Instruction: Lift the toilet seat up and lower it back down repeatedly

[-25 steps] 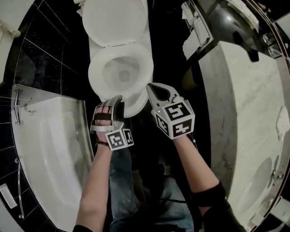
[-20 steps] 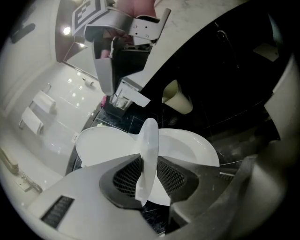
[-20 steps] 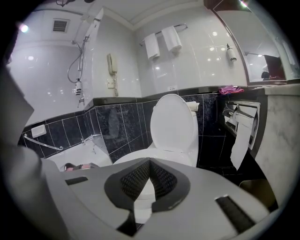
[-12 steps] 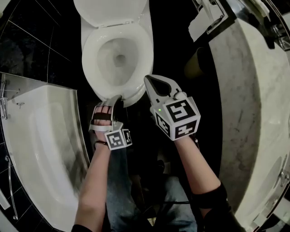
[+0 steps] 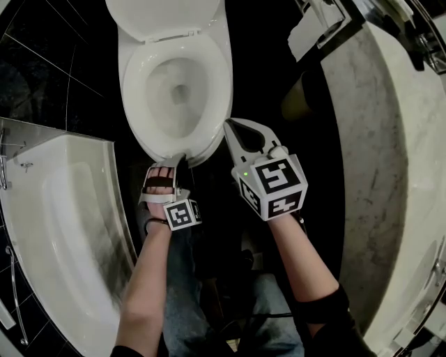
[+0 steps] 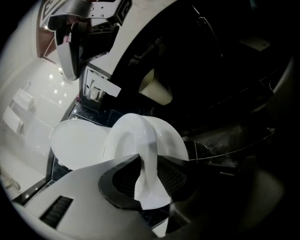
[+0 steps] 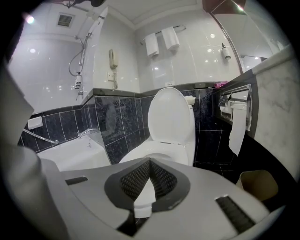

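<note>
The white toilet seat (image 5: 136, 77) lies down over the bowl, and the lid (image 5: 164, 15) stands raised behind it. My left gripper (image 5: 175, 159) is at the seat's front edge, shut on the rim. In the left gripper view the seat's rim (image 6: 140, 140) runs between the two dark pads of the left gripper (image 6: 147, 176). My right gripper (image 5: 232, 125) hangs just right of the bowl's front, shut and holding nothing. The right gripper view shows the right gripper (image 7: 149, 176) with its pads together, and the upright lid (image 7: 171, 117) ahead of it.
A white bathtub (image 5: 63, 230) fills the left side. A marble vanity counter (image 5: 390, 160) runs down the right. A waste bin (image 5: 296, 97) and a paper holder (image 5: 313, 28) sit between toilet and counter. The person's jeans-clad legs (image 5: 188, 279) are below the grippers.
My left gripper has sunk with the seat's front edge, and the seat has come down from a tilt onto the bowl. My right gripper has dropped a little beside it.
</note>
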Available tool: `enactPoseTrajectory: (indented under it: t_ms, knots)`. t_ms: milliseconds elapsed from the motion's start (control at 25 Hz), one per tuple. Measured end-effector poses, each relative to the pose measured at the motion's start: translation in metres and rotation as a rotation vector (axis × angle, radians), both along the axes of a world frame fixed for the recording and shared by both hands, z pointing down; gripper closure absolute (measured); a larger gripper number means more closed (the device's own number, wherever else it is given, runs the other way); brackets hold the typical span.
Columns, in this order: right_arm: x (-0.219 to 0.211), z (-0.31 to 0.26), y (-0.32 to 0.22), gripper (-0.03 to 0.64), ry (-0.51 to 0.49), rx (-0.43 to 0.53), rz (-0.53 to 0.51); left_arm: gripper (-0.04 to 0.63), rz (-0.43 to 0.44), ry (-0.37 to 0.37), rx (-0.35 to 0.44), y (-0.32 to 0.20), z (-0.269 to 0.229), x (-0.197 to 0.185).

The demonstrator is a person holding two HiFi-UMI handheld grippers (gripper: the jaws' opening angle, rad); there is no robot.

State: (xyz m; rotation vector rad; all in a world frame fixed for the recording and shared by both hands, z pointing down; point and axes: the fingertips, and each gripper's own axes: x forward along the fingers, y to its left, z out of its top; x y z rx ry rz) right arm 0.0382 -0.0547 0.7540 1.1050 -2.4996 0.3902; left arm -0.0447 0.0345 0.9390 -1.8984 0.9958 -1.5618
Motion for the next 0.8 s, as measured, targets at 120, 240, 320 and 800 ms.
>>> enactPoseTrajectory:
  t_ms: [120,240,320,800]
  knots:
    - [0.002,-0.001,-0.003,0.597,-0.003,0.004,0.007,0.495,-0.008,0.004,-0.008,0.001,0.006,0.000]
    - [0.004,-0.002,-0.002,0.597,-0.006,0.001,0.010,0.494,-0.011,-0.006,-0.013,0.001,0.008,-0.001]
    - [0.003,-0.005,0.002,0.597,-0.006,-0.006,0.010,0.480,-0.009,-0.001,-0.030,0.005,0.005,-0.001]
    - [0.008,-0.118,0.049,0.597,-0.007,-0.059,-0.001,0.591,-0.074,0.146,0.061,0.038,-0.223,-0.003]
